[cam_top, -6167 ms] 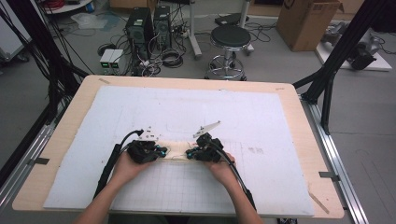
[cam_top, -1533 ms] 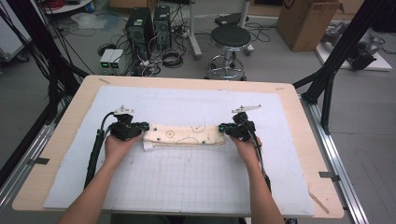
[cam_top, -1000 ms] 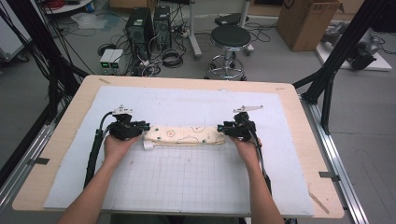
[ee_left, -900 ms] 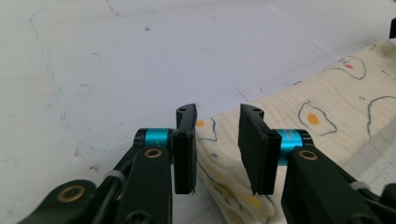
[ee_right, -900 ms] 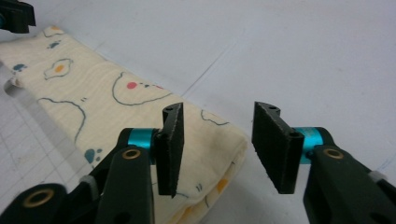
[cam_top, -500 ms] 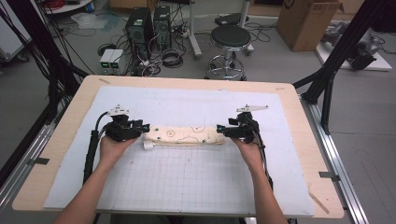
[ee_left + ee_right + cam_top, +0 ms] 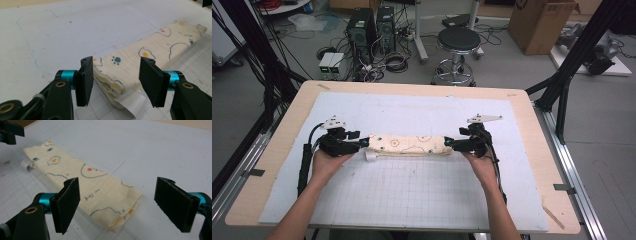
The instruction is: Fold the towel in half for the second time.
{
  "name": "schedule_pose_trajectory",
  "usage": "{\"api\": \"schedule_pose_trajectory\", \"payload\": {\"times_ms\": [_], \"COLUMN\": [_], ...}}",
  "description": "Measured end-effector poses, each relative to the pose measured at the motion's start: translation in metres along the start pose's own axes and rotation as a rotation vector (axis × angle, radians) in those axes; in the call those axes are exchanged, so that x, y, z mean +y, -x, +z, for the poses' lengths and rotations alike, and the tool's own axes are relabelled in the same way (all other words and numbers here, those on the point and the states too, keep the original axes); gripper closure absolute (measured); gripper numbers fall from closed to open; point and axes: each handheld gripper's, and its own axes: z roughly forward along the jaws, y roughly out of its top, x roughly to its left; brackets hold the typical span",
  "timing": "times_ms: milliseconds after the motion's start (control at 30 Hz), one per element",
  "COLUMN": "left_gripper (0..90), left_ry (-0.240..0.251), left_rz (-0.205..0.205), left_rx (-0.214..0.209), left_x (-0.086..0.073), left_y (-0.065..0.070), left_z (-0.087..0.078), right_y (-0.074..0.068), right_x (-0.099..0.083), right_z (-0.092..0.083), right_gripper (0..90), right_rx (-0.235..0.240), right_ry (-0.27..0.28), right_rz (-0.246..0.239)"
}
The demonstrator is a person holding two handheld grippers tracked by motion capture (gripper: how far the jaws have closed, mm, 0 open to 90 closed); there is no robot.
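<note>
The folded cloth — cream muslin printed with fried eggs, paw marks and outlined clouds — is laid flat on the white gridded mat as a long narrow band, its long axis running across the table from the person's left to right, roughly level with both hands. A white care label is seen sticking out from under its left end. At that end the left gripper is held pointing inward along the band; in the left gripper view the stacked folds lie between the two black jaws, which have just been opening and are now parted wider than the cloth, the left-hand pad being just beside the fold and the other standing clear of it, so nothing is gripped. At the opposite end the right gripper is mirrored, aimed back along the same axis; its jaws have likewise just been opening and are spread well wider than the band, the cloth's end lying loose on the mat between them, untouched. Each end is thus served by its own nearer hand, and the cloth is judged to be set down and released — any further move would be made along that left-to-right line, either drawing both tools straight off the ends or closing in on them again
</note>
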Motion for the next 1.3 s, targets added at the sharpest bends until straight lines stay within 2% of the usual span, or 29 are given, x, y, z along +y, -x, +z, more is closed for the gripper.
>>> {"api": "schedule_pose_trajectory", "payload": {"times_ms": [267, 500, 733, 933, 1300], "left_gripper": [42.2, 39.0, 37.5, 35.7, 34.5], "left_ry": [0.009, 0.026, 0.024, 0.027, 0.019], "left_rz": [0.026, 0.038, 0.062, 0.062, 0.078], "left_rx": [-0.007, -0.015, -0.016, -0.028, -0.021], "left_x": [-0.01, -0.015, -0.022, -0.025, -0.036], "left_y": [0.0, 0.0, 0.007, 0.011, 0.016], "left_z": [-0.017, -0.03, -0.037, -0.042, -0.049], "right_y": [-0.008, -0.01, -0.01, -0.011, -0.014], "right_x": [-0.003, -0.014, -0.024, -0.032, -0.047], "right_z": [-0.009, -0.017, -0.026, -0.034, -0.046], "right_gripper": [17.9, 17.4, 16.1, 14.9, 12.8], "right_rx": [0.019, 0.006, 0.002, -0.002, -0.007], "right_ry": [0.014, 0.013, 0.017, 0.021, 0.014], "right_rz": [-0.024, -0.035, -0.035, -0.041, -0.048]}}
